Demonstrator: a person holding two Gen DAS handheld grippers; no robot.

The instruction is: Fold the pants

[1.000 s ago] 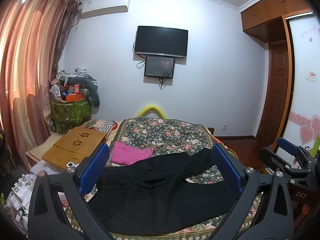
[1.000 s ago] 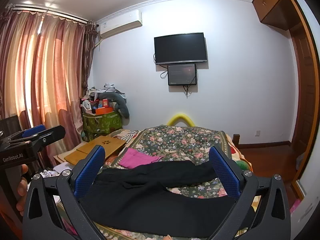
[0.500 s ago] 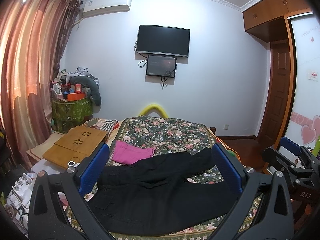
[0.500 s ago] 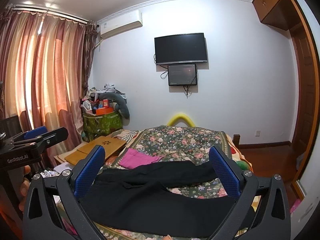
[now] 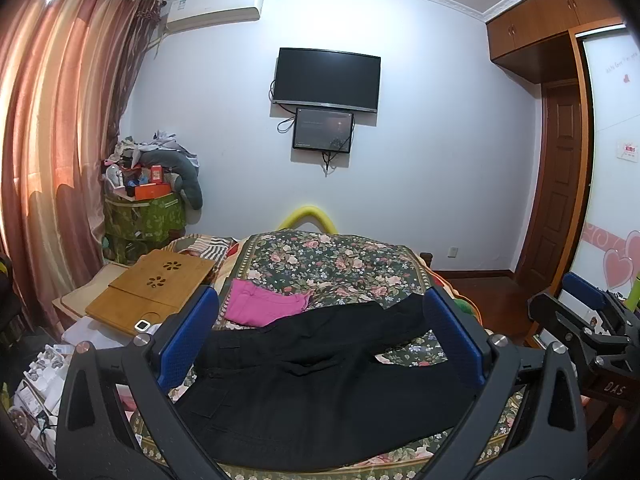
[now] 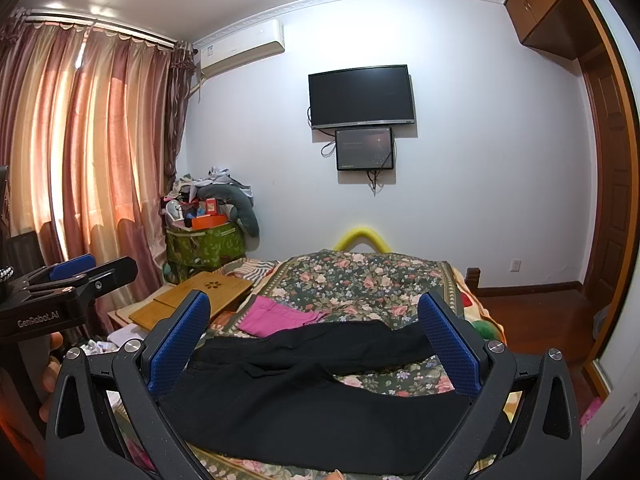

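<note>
While both grippers' jaws gape empty, one black pants [image 5: 320,380] and one pink garment [image 5: 262,307] lie abed.

pants [image 5: 320,376] on bed [image 5: 340,264] | folded garment [image 5: 264,306] behind pants

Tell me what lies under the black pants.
The black pants lie spread on the floral bedspread, which shows around them and between the two legs. A pink garment lies just beyond them. Anything directly beneath the fabric is covered.
</note>
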